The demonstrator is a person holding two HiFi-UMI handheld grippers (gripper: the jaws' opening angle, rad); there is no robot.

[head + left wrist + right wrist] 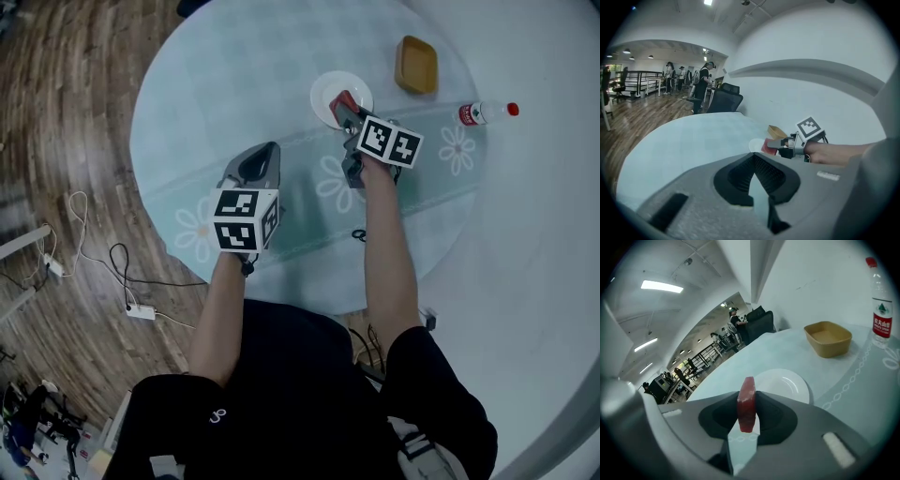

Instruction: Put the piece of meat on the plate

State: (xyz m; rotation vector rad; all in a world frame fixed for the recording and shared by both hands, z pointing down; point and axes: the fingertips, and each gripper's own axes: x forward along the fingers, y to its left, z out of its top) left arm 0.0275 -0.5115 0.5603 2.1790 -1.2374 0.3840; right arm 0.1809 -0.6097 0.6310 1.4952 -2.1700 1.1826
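A red slab of meat (746,405) stands on edge between the jaws of my right gripper (747,395), which is shut on it. In the head view that gripper (348,110) hangs over the near edge of a small white plate (328,92), and the meat (344,97) shows above the plate. The plate (790,384) lies just beyond the jaws and nothing is on it. My left gripper (269,150) hovers over the table to the left, well short of the plate. Its jaws (753,157) meet at the tips with nothing between them.
The round table (225,84) wears a pale blue cloth with flower prints. A tan bowl (416,64) sits behind the plate to the right. A clear water bottle (486,112) with a red cap lies at the table's right edge. Cables trail on the wooden floor (66,141).
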